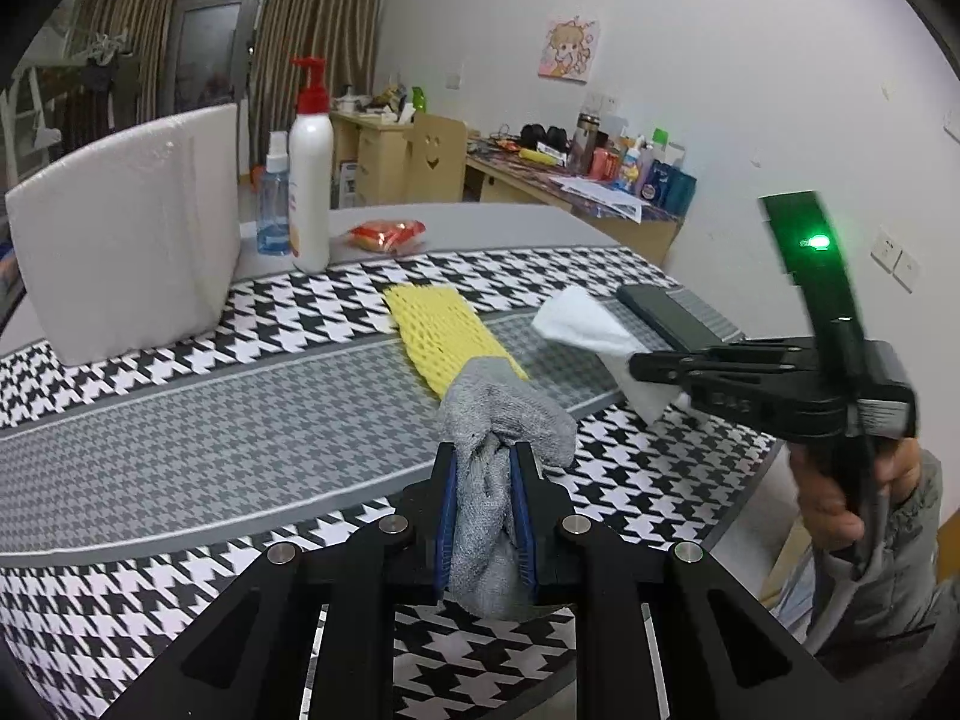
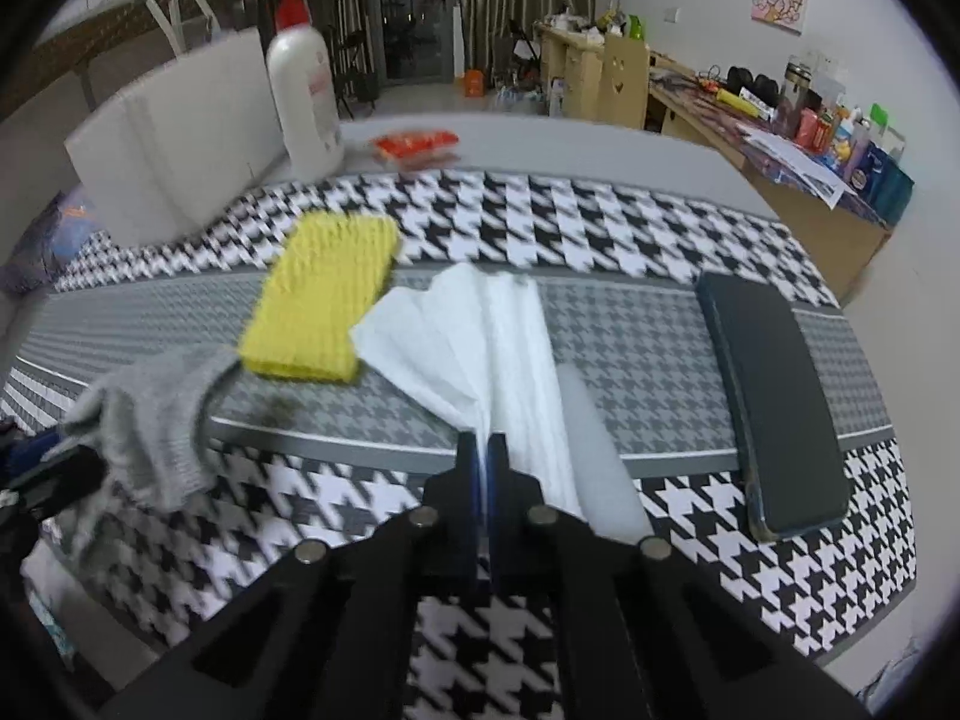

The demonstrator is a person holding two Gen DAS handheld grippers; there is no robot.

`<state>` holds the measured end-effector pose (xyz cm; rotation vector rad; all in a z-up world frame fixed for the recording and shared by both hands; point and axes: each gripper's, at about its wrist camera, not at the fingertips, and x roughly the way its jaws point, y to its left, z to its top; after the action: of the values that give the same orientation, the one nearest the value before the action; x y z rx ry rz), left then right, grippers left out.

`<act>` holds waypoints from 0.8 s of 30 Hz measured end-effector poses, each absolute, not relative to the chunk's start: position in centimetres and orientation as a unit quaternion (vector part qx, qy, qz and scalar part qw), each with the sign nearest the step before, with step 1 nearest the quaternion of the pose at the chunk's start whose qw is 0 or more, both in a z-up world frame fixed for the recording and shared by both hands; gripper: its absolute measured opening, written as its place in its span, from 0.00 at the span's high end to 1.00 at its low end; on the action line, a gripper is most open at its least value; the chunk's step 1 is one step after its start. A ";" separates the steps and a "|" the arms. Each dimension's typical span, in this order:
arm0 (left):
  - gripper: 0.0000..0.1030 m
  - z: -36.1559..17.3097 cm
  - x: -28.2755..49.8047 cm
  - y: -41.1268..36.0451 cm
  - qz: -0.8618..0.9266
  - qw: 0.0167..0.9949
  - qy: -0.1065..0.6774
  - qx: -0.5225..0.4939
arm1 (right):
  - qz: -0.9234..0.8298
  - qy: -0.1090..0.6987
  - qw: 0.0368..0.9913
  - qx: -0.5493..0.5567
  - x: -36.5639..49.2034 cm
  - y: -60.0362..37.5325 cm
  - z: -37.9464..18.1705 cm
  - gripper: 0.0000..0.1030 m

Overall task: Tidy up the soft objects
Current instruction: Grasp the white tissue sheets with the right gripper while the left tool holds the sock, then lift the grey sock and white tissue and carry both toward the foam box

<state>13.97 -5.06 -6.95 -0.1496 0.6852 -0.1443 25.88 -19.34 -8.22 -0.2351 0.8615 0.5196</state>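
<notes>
Left gripper (image 1: 485,456): clamped on grey sock (image 1: 501,414).
Right gripper (image 2: 483,450): clamped on white tissue (image 2: 480,330).
Yellow sponge (image 2: 327,300): mid-table (image 2: 540,144), beside tissue.

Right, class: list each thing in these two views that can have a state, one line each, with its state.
left gripper: shut on the grey sock.
grey sock: bunched, pinched, lifted.
right gripper: shut on the white tissue.
white tissue: fanned out, held at one end.
yellow foam net: flat on the mat.
pump bottle: upright.
spray bottle: upright.
dark case: flat, closed.
</notes>
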 end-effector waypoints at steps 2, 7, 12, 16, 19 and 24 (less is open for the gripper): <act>0.82 -6.5 13.8 -4.8 -0.067 0.939 0.331 -0.072 | 0.252 0.396 0.876 -0.109 25.1 -19.3 -7.0 0.96; 0.82 -5.1 13.5 -4.2 -0.059 0.946 0.313 -0.063 | 0.262 0.375 0.885 -0.089 24.3 -19.6 -4.8 0.96; 0.82 -4.0 13.4 -3.4 -0.046 0.951 0.299 -0.059 | 0.269 0.362 0.889 -0.082 23.6 -19.1 -3.9 0.96; 0.82 -3.2 13.4 -2.8 -0.039 0.956 0.287 -0.052 | 0.274 0.348 0.893 -0.078 22.7 -18.5 -2.9 0.96; 0.82 -2.6 13.4 -2.4 -0.037 0.958 0.281 -0.048 | 0.262 0.333 0.902 -0.086 22.3 -18.0 -2.2 0.96; 0.82 -1.4 13.2 -1.6 -0.030 0.962 0.269 -0.044 | 0.270 0.310 0.908 -0.082 21.4 -17.5 -0.9 0.96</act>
<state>13.20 -1.60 -1.40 -0.0900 0.5455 -0.0609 21.44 -17.50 -0.92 -0.1683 0.6393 0.5563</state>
